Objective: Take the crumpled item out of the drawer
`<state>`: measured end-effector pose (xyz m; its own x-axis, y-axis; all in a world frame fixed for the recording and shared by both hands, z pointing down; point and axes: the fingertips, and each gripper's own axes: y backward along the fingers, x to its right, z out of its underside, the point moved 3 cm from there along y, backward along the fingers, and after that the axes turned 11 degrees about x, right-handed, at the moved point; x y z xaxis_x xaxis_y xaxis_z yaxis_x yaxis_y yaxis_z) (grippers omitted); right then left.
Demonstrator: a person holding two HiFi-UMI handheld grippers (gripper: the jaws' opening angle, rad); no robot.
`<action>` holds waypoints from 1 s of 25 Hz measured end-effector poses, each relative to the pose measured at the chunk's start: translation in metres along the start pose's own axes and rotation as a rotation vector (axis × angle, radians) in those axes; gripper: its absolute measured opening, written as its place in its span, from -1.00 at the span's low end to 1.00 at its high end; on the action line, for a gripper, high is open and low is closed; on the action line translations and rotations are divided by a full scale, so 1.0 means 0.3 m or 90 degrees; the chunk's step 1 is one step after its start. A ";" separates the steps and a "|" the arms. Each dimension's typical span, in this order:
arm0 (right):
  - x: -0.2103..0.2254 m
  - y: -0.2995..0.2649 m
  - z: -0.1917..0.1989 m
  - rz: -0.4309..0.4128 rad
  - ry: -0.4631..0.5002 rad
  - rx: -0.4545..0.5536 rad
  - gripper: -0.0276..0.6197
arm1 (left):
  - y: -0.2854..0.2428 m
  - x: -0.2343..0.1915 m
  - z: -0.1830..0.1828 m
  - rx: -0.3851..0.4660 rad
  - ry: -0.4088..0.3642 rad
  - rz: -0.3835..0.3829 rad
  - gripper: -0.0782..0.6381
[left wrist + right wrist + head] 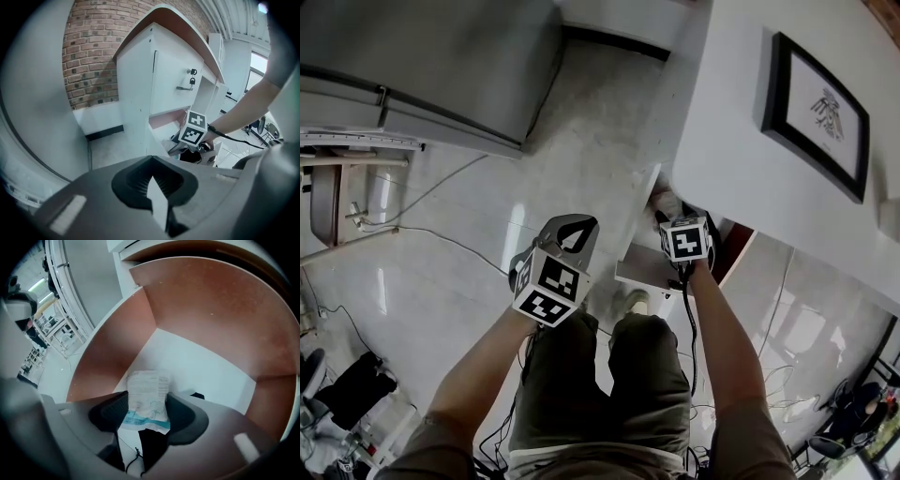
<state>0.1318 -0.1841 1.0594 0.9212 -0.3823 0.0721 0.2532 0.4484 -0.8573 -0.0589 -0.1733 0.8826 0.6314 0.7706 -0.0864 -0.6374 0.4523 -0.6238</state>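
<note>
The crumpled item (146, 392), a wrinkled white packet with a blue band, lies on the white bottom of the open drawer (117, 348), which has reddish-brown walls. My right gripper (144, 404) points steeply down into the drawer. Its jaws stand wide on either side of the packet, which nearly fills the gap, and I see no squeeze on it. In the head view its marker cube (686, 240) hangs over the drawer (642, 272). My left gripper (579, 227) hovers to the left over the floor, tips together and empty.
The drawer belongs to a white cabinet (750, 159) with a framed picture (816, 112) on top and a keyed lock (191, 80) on its door. A grey unit (422, 66) stands at the far left. Cables (441, 234) trail across the tiled floor. The person's legs (600, 375) are below the grippers.
</note>
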 end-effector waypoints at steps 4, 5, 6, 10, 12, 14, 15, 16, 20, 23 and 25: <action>-0.015 0.057 -0.007 -0.001 -0.025 -0.002 -0.37 | 0.039 0.016 -0.016 -0.006 0.003 0.000 -0.78; -0.019 0.080 -0.013 0.000 -0.025 0.002 -0.43 | 0.054 0.024 -0.023 -0.009 0.006 0.001 -0.78; -0.023 0.108 -0.021 0.001 -0.026 0.007 -0.47 | 0.069 0.034 -0.033 -0.011 0.008 0.003 -0.78; -0.050 0.257 -0.069 -0.008 -0.042 0.025 -0.54 | 0.141 0.075 -0.100 -0.016 0.008 0.009 -0.78; -0.076 0.346 -0.102 -0.019 -0.052 0.037 -0.55 | 0.186 0.092 -0.143 -0.016 0.009 0.011 -0.78; -0.107 0.444 -0.145 -0.033 -0.057 0.053 -0.56 | 0.234 0.107 -0.192 -0.015 0.008 0.011 -0.78; -0.122 0.498 -0.172 -0.040 -0.058 0.063 -0.56 | 0.258 0.114 -0.219 -0.014 0.008 0.011 -0.78; -0.136 0.556 -0.202 -0.045 -0.058 0.075 -0.56 | 0.282 0.120 -0.248 -0.013 0.006 0.011 -0.78; -0.178 0.799 -0.328 -0.051 -0.060 0.131 -0.56 | 0.388 0.146 -0.370 -0.003 0.003 0.009 -0.78; -0.197 0.974 -0.417 -0.044 -0.063 0.176 -0.55 | 0.469 0.168 -0.454 0.003 0.002 0.008 -0.78; -0.206 1.088 -0.467 -0.037 -0.065 0.203 -0.55 | 0.522 0.185 -0.505 0.006 0.000 0.007 -0.78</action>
<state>0.1161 -0.1274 0.7036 0.9231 -0.3392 0.1813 0.3714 0.6640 -0.6490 -0.0567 -0.1277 0.6626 0.6244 0.7755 -0.0935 -0.6486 0.4480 -0.6153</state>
